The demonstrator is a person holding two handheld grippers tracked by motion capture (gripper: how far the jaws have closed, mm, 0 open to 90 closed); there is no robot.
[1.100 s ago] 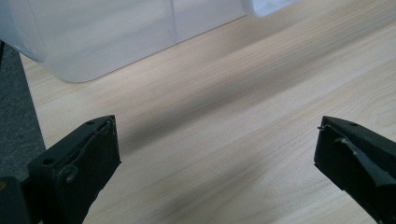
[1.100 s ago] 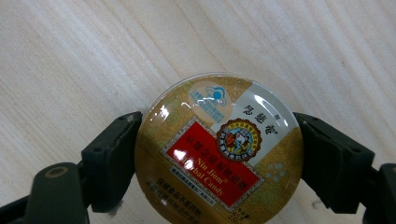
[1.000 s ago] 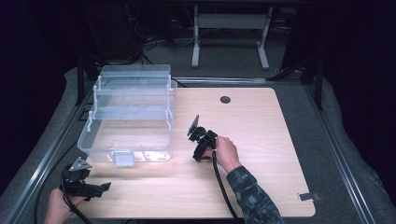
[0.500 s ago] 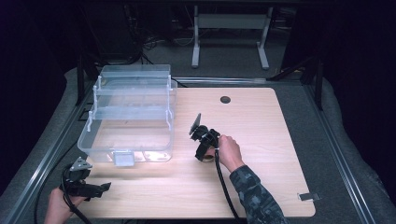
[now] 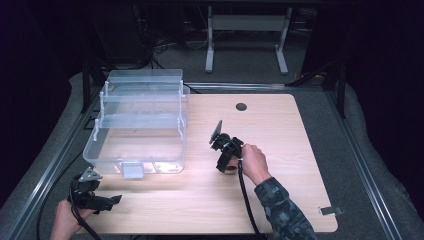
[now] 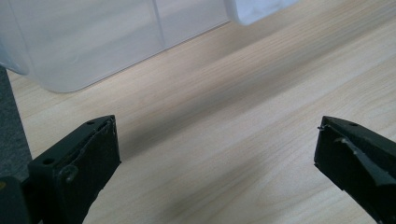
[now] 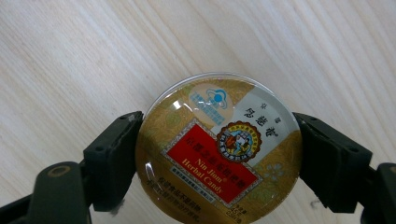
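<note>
Gripping a round candy tin (image 7: 218,148), the right gripper (image 7: 218,154) had its two jaws pressed against opposite edges of the lid; the gold label with its red panel faced the camera, bare wood behind it. In the high view that gripper (image 5: 226,159) sat near the middle of the table (image 5: 300,150), pointed down, the tin (image 5: 230,171) a dull glint under it, close to the surface; whether it rested on the wood or hung just clear could not be told. A clear tiered box (image 5: 140,125) stood open at the table's left, near the right gripper but apart from it. The left gripper (image 5: 100,200) waited at the near left corner, jaws wide and empty; its own view gave the box wall (image 6: 93,42) just ahead and nothing between the jaws. Judged step: tin picked up, carry to the box beginning. Next move likely called for lifting enough to clear the box's front wall and tray arms, swinging left over a compartment, keeping the tin level so the smooth rim would not slip, then lowering before release.
</note>
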